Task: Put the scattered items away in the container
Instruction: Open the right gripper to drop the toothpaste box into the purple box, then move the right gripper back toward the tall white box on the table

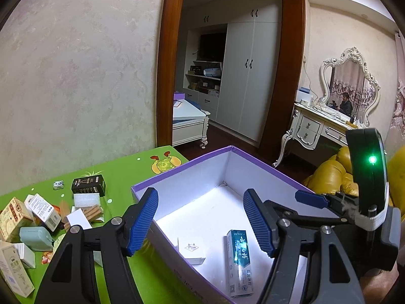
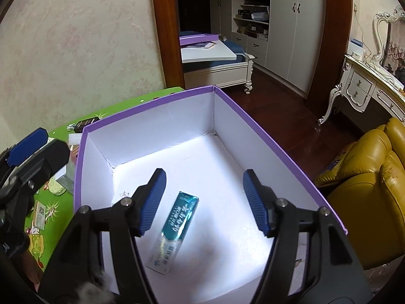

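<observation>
Both grippers, left point(image 1: 201, 219) and right point(image 2: 204, 200), hang open and empty over a purple box point(image 2: 152, 109) holding a toothpaste carton point(image 2: 174, 230) and perhaps a small white packet point(image 1: 191, 249).

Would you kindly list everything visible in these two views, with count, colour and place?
Cardboard box with purple rim: one, white inside, on the green table.
Teal toothpaste carton: one, lying flat on the box floor.
White flat card packet: one, on the box floor beside the carton.
Green printed tablecloth: one, under everything.
Black small carton: one, on the cloth left of the box.
Scattered small cartons: several, white, beige and grey-green, heaped at the left.
Yellow leather armchair: one, right of the box.
White dressing table with mirror: one, far right.
Left gripper: blue pads, open, empty.
Right gripper: blue pads, open above the carton.
</observation>
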`<state>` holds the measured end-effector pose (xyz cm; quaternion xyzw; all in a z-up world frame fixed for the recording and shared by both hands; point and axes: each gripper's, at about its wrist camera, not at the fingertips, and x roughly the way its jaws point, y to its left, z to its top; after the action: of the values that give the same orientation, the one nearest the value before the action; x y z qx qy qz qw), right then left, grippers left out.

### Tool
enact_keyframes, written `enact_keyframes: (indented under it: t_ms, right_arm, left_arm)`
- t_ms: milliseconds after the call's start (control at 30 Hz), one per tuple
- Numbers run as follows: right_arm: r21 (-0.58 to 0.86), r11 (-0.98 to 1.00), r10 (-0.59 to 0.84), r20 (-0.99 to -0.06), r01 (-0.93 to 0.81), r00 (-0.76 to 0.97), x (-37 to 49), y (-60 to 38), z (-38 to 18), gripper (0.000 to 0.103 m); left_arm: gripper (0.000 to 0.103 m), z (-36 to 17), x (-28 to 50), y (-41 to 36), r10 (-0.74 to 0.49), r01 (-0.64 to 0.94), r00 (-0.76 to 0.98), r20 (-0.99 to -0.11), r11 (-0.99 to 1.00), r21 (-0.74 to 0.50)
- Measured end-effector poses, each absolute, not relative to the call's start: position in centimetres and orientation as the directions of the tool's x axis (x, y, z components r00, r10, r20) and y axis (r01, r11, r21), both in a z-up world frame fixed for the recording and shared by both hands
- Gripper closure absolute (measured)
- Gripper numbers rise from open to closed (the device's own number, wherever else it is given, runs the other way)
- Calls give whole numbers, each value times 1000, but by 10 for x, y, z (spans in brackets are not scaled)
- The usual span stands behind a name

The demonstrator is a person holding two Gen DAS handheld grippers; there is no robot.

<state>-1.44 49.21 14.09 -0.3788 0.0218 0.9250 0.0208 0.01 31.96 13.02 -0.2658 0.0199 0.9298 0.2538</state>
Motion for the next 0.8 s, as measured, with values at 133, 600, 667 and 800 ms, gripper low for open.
enact_keyframes:
  t_ms: [133,600,667,800]
  right_arm:
    - [17,-998,26,-698,-53,-716,-13,490,141,34]
    - [94,-993,-117,-660,72,-742,-3,449,147,26]
    - [86,-992,-126,-658,92,-743,-1,436,149,25]
    - [66,-989,-143,-657,132,-740,2,411,150,24]
  left_arm:
    - [33,129,2,316,459,-473,-733,-502,-874,-108]
    - [24,104,-3,238,178,-152,-776,-605,-984,-95]
    - [23,100,-2,221,126,-95,-781,-612,-992,-84]
    - [23,93,-2,193,69,-28,-780,-621,-997,-76]
